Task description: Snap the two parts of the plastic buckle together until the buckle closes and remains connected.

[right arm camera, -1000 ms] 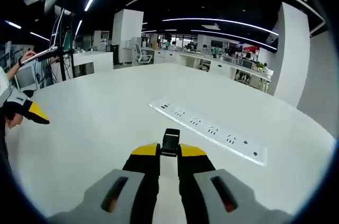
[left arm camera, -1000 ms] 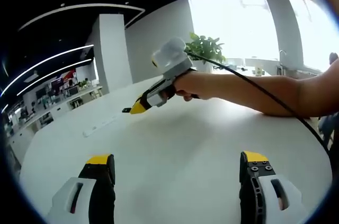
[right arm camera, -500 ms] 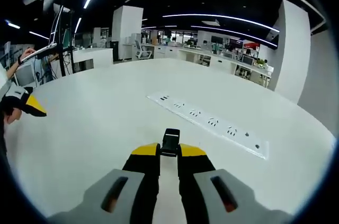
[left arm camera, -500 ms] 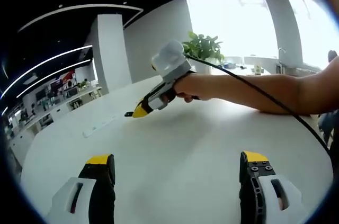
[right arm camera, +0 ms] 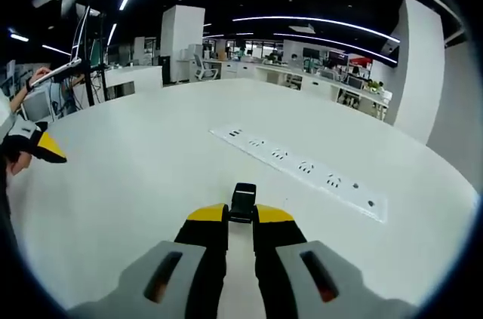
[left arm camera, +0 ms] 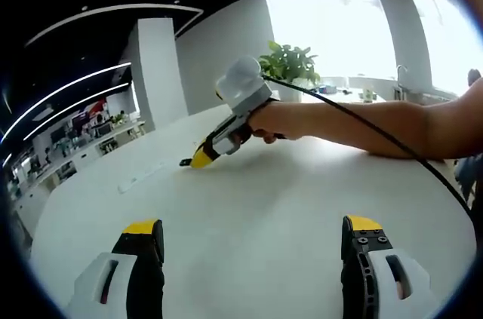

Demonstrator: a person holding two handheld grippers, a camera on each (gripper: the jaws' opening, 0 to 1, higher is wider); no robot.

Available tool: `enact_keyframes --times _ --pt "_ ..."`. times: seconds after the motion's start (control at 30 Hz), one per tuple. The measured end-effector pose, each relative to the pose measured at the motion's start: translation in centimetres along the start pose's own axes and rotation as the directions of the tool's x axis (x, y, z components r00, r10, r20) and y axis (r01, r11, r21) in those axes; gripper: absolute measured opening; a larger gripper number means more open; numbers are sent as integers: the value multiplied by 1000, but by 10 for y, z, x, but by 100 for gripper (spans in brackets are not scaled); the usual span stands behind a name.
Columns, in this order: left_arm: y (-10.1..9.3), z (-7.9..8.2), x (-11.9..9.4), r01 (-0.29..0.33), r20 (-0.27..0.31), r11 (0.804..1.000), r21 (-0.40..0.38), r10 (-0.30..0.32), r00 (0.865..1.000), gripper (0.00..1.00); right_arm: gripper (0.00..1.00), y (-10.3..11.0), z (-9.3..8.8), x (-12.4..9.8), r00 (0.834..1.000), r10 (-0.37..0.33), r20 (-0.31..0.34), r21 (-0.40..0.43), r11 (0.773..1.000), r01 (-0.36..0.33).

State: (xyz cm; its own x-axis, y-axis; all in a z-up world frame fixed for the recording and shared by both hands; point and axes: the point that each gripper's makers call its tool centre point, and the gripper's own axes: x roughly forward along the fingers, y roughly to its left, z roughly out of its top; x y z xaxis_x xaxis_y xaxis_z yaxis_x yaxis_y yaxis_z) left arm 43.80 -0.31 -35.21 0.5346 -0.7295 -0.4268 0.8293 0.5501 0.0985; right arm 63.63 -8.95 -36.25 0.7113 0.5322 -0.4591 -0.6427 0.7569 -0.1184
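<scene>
In the right gripper view my right gripper (right arm camera: pixel 241 215) is shut on a small black buckle part (right arm camera: pixel 243 202) that sticks out past its yellow tips, above the white table (right arm camera: pixel 151 176). In the left gripper view my left gripper (left arm camera: pixel 249 228) stands open with nothing between its fingers. The right gripper (left arm camera: pixel 198 157) comes into that view held in a hand (left arm camera: pixel 264 119), its yellow tip low over the table (left arm camera: pixel 249 198) with the black buckle part (left arm camera: pixel 185 161) at its end. The left gripper's yellow tip (right arm camera: pixel 47 149) shows at the left edge of the right gripper view.
A long white power strip (right arm camera: pixel 302 170) is set into the table beyond the right gripper; it also shows as a pale power strip (left arm camera: pixel 139 179). A black cable (left arm camera: pixel 377 134) trails along the person's forearm. A potted plant (left arm camera: pixel 290 66) stands at the table's far side. Desks and office furniture lie behind.
The right gripper with the buckle part has dipped slightly lower toward the table and shifted a little. The left gripper stays open and still.
</scene>
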Motion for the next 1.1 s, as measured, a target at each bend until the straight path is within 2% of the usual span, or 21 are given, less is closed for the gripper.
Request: enact_keyframes --times 0.6,1.1 --pt "-3 -4 3 10 -19 1000 24 -10 1000 99 10 1 -7 4 1000 5 -23 0 1000 -5" --pt "-5 -7 4 15 -32 999 40 -14 999 99 11 5 -8 3 1000 28 -10 -22 999 -28"
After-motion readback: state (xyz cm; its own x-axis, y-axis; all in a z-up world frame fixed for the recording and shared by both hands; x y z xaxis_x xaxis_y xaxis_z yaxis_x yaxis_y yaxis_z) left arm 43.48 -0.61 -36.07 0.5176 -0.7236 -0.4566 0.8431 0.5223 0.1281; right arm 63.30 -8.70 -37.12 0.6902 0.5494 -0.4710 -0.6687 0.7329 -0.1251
